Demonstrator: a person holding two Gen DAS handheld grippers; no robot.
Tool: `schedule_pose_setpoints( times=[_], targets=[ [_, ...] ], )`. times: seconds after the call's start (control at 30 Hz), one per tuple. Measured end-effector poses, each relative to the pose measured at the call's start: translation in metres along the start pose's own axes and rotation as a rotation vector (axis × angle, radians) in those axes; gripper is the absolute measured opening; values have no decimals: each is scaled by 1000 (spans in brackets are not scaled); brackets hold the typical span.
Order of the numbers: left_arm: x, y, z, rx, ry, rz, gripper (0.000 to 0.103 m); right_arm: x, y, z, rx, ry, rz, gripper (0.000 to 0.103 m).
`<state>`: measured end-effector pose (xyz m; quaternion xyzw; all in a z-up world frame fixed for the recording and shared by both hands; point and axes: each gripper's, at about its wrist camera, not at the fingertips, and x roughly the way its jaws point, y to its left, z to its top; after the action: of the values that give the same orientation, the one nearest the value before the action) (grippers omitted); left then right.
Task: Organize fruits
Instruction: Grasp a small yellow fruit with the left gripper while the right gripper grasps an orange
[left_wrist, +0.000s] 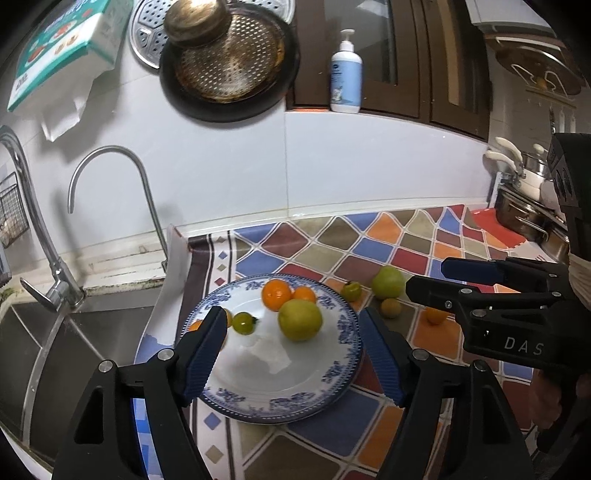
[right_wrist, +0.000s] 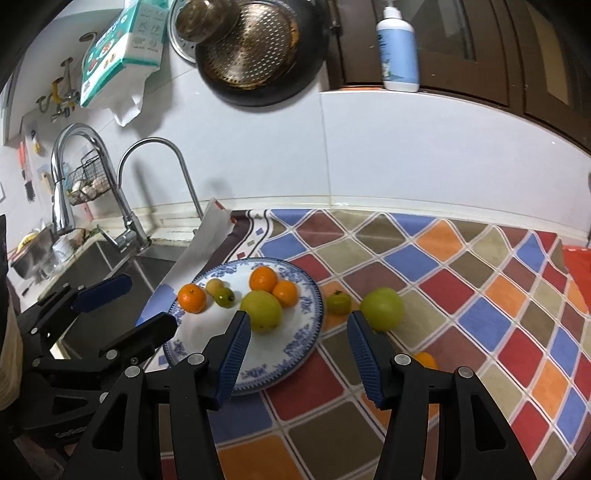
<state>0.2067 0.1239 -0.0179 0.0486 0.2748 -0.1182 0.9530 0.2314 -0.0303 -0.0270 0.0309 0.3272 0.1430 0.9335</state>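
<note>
A blue-and-white plate (left_wrist: 332, 373) (right_wrist: 295, 350) lies on the patchwork cloth. It holds three oranges (left_wrist: 276, 293) (right_wrist: 263, 278), a large yellow-green fruit (left_wrist: 300, 319) (right_wrist: 261, 311), a small green tomato (left_wrist: 243, 323) (right_wrist: 225, 297) and a small yellow fruit (right_wrist: 214, 286). To the right of the plate, on the cloth, lie a green tomato (left_wrist: 351, 290) (right_wrist: 339, 302), a big green fruit (left_wrist: 388, 282) (right_wrist: 382, 308), a small brownish fruit (left_wrist: 390, 307) and an orange (left_wrist: 436, 315) (right_wrist: 424, 360), half hidden. My left gripper (left_wrist: 293, 314) (right_wrist: 149, 302) hangs open above the plate's near side. The right gripper (right_wrist: 298, 317) (left_wrist: 428, 277) is open over the plate's right edge, holding nothing.
A steel sink (left_wrist: 92, 350) with two taps (left_wrist: 110, 177) lies left of the cloth. On the wall hang a dark pan (left_wrist: 229, 62) and a tissue pack (left_wrist: 62, 48). A soap bottle (left_wrist: 345, 74) stands on the ledge. Pots (left_wrist: 524, 206) sit at the far right.
</note>
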Motion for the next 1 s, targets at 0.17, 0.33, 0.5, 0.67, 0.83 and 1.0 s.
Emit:
schedule_pose_setpoints(
  times=[0.17,0.33,0.5,0.67,0.83,1.0],
  targets=[
    [-3,-15,2,12,-9,-17,74,-12,-12,-5,5,-7,-26,55],
    [-1,-32,3,24,-8,-31,74,-21,-26,-10,15,-8,-49,55],
    [2,-49,4,37,-6,-42,74,-28,-40,-15,17,-7,-74,55],
    [5,-66,5,53,-10,-45,74,-33,-56,-20,28,6,-87,55],
    [10,-79,4,64,-4,-45,74,-35,-69,-25,28,22,-92,55],
    [19,-87,3,66,11,-48,74,-34,-79,-28,26,29,-95,55]
  ],
)
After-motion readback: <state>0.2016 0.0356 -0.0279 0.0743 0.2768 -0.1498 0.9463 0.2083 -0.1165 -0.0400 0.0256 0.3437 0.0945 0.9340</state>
